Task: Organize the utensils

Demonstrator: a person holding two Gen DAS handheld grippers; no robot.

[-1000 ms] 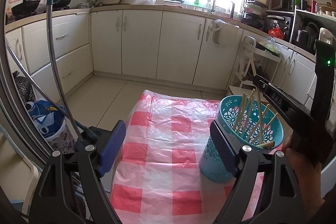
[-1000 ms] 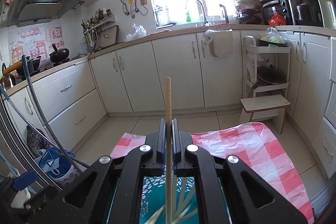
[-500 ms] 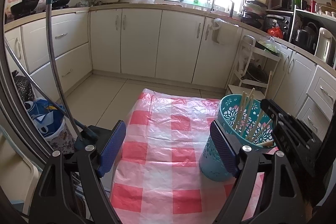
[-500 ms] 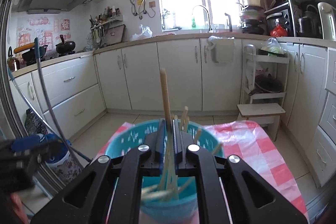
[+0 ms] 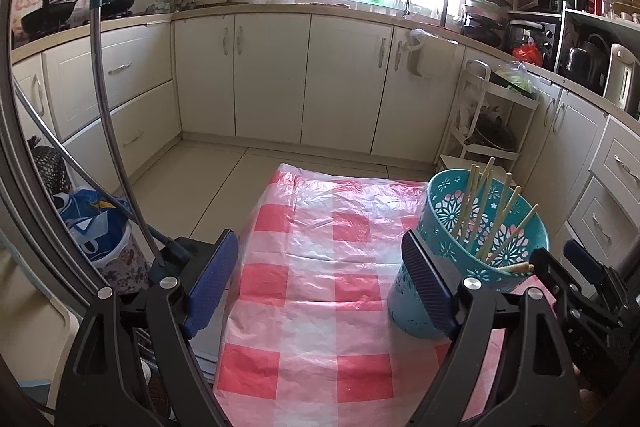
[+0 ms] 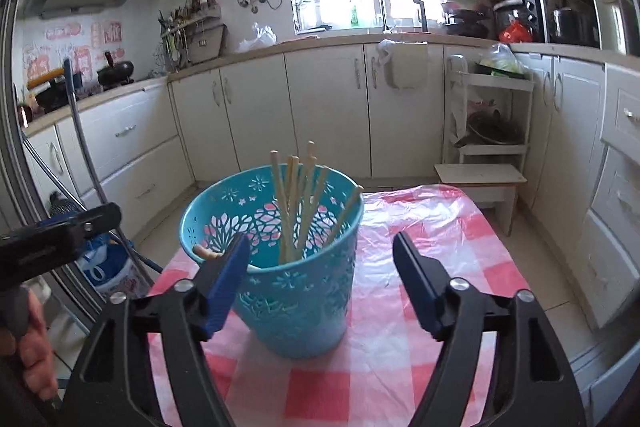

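A teal perforated plastic basket (image 6: 280, 267) stands upright on the pink checked tablecloth (image 6: 420, 247). Several wooden chopsticks (image 6: 298, 203) stand in it, leaning on its rim. My right gripper (image 6: 320, 279) is open and empty, just in front of the basket, jaws wide on either side of it. In the left wrist view the basket (image 5: 476, 251) is at the right, with chopsticks (image 5: 492, 211) sticking out. My left gripper (image 5: 320, 279) is open and empty above the cloth, its right finger (image 5: 428, 287) in front of the basket's left side.
The tablecloth (image 5: 320, 267) covers a small table with its left edge close to a mop handle (image 5: 108, 115) and a blue bag (image 5: 96, 231). White kitchen cabinets (image 6: 320, 107) lie beyond. A white shelf trolley (image 6: 492, 131) stands at the back right.
My right gripper lowered a chopstick into the basket, opened and let go of it, then drew back. The left gripper has stayed in place, open.
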